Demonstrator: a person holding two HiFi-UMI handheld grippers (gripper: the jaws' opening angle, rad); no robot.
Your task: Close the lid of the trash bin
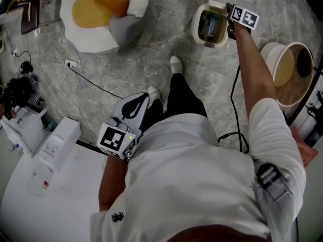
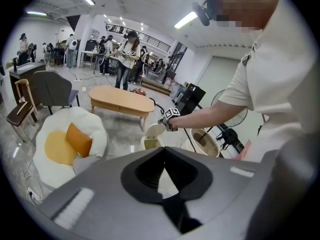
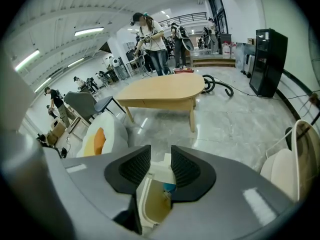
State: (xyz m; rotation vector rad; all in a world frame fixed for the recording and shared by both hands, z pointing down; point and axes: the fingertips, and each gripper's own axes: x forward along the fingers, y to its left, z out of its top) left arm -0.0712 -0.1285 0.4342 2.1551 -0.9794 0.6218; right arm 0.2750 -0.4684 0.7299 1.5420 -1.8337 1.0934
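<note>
Small cream plastic trash bin (image 1: 195, 25) stands on the grey marble floor (image 1: 151, 54), upper centre of head view, with its hinged lid (image 1: 218, 4) raised. Right gripper (image 3: 160, 149) is released, jaws apart above the bin mouth, lid edge showing between them; contact unclear. Left gripper (image 2: 164, 149) is clenched on nothing, centre-left of head view.

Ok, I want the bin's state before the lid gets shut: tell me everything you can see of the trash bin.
The trash bin is small, cream-coloured, plastic-looking and rounded, standing upright on the grey marbled floor. Its lid is raised, so the inside shows, holding rubbish with a blue bit. The right gripper is at the lid, jaws apart either side of its edge; contact unclear.
</note>
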